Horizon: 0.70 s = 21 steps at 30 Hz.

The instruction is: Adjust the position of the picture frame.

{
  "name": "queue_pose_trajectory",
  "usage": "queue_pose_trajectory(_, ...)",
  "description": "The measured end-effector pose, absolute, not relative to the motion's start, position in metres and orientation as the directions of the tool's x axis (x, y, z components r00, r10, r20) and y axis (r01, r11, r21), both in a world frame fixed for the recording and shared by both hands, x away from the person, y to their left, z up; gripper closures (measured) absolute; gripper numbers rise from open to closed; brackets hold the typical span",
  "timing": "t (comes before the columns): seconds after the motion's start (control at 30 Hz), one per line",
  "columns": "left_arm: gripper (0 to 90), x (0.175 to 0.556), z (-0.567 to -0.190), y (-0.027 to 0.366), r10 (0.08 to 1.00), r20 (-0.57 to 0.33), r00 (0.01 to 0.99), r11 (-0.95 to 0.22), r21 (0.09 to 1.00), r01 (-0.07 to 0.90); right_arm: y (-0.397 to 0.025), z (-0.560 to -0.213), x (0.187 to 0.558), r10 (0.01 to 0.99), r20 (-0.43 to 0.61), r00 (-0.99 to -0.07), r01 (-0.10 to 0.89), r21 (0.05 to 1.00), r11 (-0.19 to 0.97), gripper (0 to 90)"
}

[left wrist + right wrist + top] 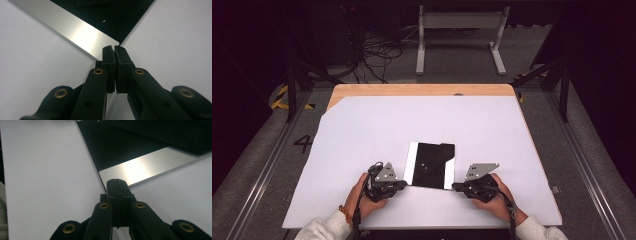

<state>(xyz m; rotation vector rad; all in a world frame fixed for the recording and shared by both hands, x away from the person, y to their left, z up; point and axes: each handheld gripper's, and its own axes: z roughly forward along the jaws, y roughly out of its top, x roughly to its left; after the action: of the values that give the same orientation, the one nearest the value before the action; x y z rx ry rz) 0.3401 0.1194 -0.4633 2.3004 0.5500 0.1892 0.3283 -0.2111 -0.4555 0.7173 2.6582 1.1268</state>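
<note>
Black folder (432, 162), a flat rectangular thing with a shiny silver strip along each of its 2 long sides, lies flat on the white sheet (362, 130) that covers the wooden table (412, 90), near the person's edge and roughly midway across. Its long axis runs away from the person toward the far end of the table, tilted a little so that the far end leans to the right in the high view; the short near edge faces the person. A darker flap shape shows on its black face. The left gripper (401, 184), held in the person's left hand (364, 197), sits at the near left corner of the folder, and in the left gripper view (114, 47) its 2 black jaws are pressed almost together, a thin slit between them, with the tips right at the corner where the left silver strip (80, 35) ends; I cannot tell whether they pinch the edge or only touch it. The right gripper (457, 186), in the right hand (497, 200), sits at the near right corner, and in the right gripper view (116, 180) its jaws are pressed fully together, tips just at the edge of the right silver strip (147, 167), with nothing visibly between them. Both grippers point inward toward each other across the near edge.
</note>
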Motion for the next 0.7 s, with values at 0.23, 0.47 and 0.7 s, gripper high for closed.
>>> queue_pose_trajectory(0.23,90.0,0.343,-0.464,0.12,0.477,0.014,0.879,-0.627,0.706,0.33,-0.207,-0.457,0.331,0.495,0.081,-0.865,0.395,0.719,0.572,90.0)
queue_pose_trajectory(0.47,90.0,0.352,-0.466,0.124,0.483,0.007,0.875,-0.608,0.722,0.33,-0.201,-0.456,0.331,0.489,0.023,-0.872,0.355,0.718,0.599,90.0)
queue_pose_trajectory(0.7,90.0,0.354,-0.466,0.124,0.482,0.024,0.876,-0.611,0.726,0.316,-0.223,-0.441,0.356,0.57,-0.041,-0.821,0.348,0.755,0.556,90.0)
